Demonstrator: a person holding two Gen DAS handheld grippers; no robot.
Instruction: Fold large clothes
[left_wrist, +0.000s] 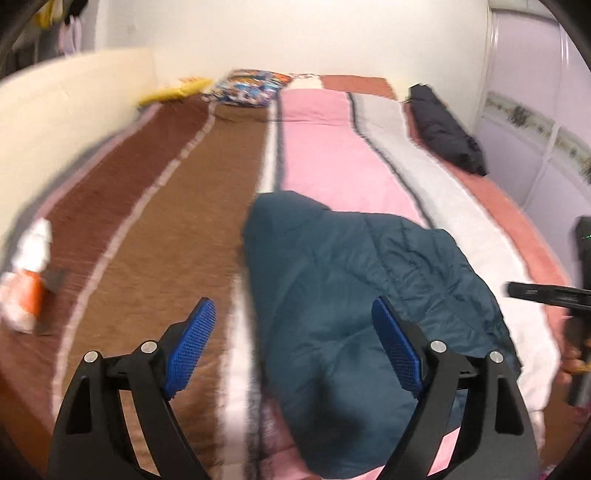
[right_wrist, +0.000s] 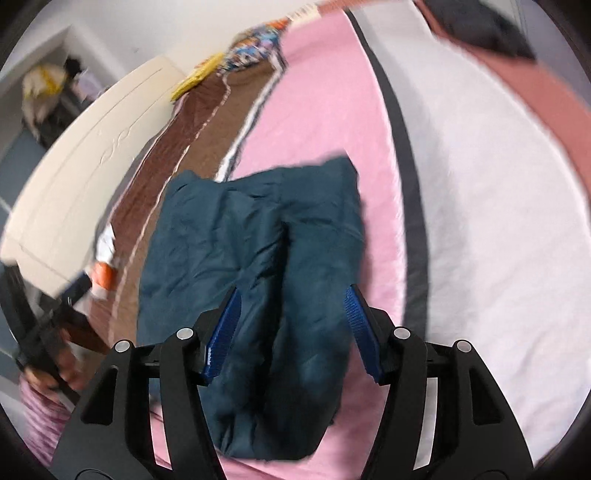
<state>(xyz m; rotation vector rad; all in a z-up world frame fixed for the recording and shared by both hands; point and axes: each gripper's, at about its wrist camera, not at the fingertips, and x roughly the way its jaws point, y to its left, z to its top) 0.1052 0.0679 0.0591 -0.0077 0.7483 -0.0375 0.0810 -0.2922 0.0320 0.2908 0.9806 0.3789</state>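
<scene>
Only left wrist cam shows black bundle (left_wrist: 447, 129) beyond teal jacket (left_wrist: 354, 314).

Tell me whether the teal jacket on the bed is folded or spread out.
Folded. The teal jacket lies as a compact, doubled-over bundle on the striped blanket, no sleeves trailing out. Both sets of jaws stand open above it, gripping nothing.
</scene>
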